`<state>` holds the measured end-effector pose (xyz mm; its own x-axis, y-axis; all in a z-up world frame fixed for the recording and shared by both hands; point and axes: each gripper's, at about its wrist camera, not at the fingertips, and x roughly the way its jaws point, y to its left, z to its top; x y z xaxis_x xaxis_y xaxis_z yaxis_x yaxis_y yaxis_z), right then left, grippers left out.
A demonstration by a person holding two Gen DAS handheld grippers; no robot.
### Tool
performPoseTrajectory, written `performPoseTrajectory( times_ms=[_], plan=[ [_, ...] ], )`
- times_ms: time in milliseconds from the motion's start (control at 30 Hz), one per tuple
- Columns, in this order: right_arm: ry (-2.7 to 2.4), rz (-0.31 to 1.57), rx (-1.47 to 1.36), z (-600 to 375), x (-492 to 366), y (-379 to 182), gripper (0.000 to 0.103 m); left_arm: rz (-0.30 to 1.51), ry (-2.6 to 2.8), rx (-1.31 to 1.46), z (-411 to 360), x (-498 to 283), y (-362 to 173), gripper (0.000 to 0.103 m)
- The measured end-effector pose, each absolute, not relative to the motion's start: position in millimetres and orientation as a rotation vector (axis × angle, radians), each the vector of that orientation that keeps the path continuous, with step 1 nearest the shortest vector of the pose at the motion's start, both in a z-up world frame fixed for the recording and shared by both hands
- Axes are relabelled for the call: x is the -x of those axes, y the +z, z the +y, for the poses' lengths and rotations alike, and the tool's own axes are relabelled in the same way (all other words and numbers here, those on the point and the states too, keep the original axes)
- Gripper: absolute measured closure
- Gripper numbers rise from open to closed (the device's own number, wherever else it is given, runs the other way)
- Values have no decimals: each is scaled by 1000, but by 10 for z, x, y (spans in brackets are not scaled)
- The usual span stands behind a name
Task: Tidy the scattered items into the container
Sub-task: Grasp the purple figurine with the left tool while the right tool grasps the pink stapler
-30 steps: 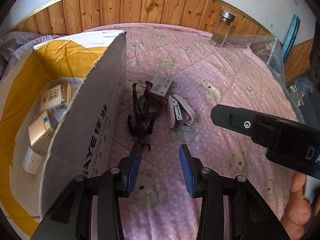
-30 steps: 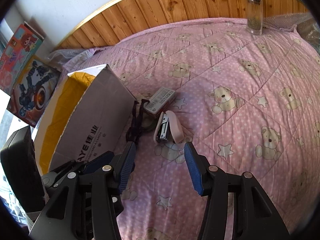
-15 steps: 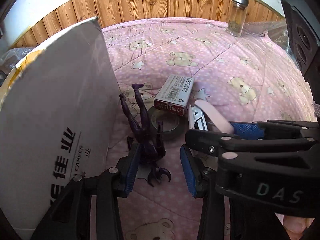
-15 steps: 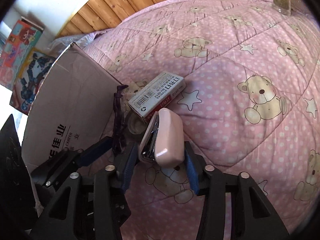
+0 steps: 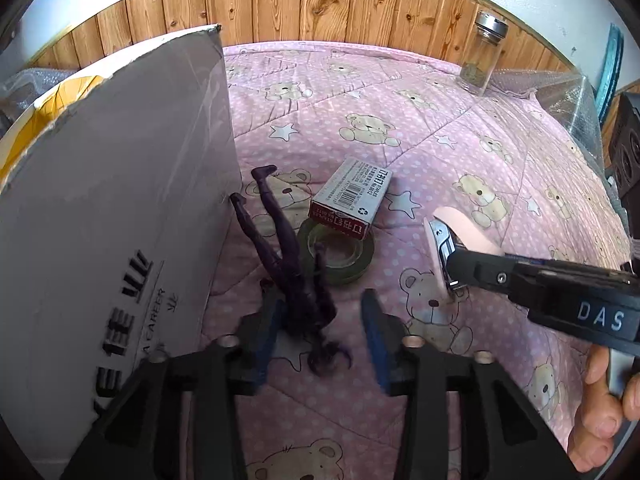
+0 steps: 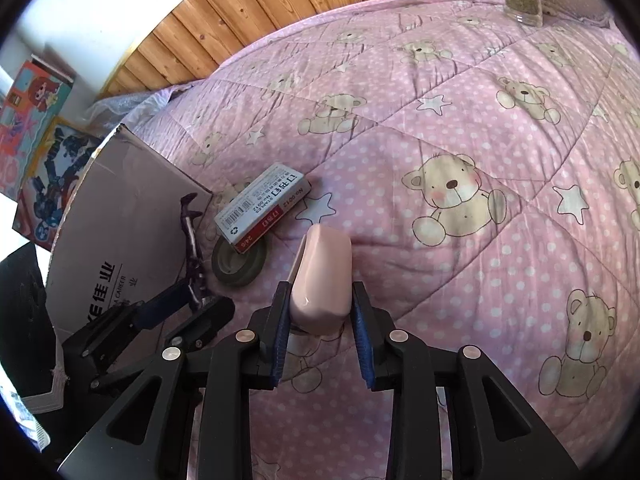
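A: Right wrist view: right tool (image 6: 320, 312) is closed on the pink stapler (image 6: 322, 276), blue pads pressed to both its sides, low centre of frame. Stapler sits above the pink bear-print quilt (image 6: 460, 128); contact with the quilt cannot be told.

B: Left wrist view: left tool (image 5: 320, 328) has its jaws spread, holding nothing. Purple toy figure (image 5: 288, 264) lies on the quilt between the pads, close to the left pad, head toward the lens, legs toward the upper middle. Its lower end is blurred.

A: Other items?

B: Staple box (image 5: 350, 204) rests tilted with one end on the green tape roll (image 5: 340, 256), centre of frame, just beside the figure. Cardboard box (image 5: 112, 208) fills the left of the frame, its grey wall upright and next to the figure's legs; a strip of yellow lining shows at upper left.

A: Glass jar (image 5: 482, 56) stands at upper right, well apart from the rest. A hand (image 5: 604, 408) shows at lower right behind the right tool.
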<state>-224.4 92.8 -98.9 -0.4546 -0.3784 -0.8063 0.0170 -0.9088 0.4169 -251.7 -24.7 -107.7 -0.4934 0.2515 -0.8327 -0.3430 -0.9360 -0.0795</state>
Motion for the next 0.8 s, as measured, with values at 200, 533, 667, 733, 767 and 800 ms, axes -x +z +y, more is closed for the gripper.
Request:
performPoseTrajectory(
  times_ms=[200,533,667,733,767,800],
  plan=[
    [-2455,-522,-1467,904,2307,-1023,75,162,2473,1332,-123,2591,-1114,50],
    [-2577,-521,-1508,1377,1718,-916,76,79,2330,1326,-330,2211,-959,83],
    [-2591,-539,-1538,1469,1459,-946,76,53,2280,1327,-372,1992,-855,84],
    [-2596,-553,-1542,1475,1371,-943,76,44,2260,1332,-345,1939,-823,84],
    [-2599,-556,-1543,1470,1338,-936,76,46,2252,1337,-324,1923,-815,84],
    [-2601,-558,-1542,1463,1307,-928,76,48,2246,1340,-293,1923,-807,84]
  ],
)
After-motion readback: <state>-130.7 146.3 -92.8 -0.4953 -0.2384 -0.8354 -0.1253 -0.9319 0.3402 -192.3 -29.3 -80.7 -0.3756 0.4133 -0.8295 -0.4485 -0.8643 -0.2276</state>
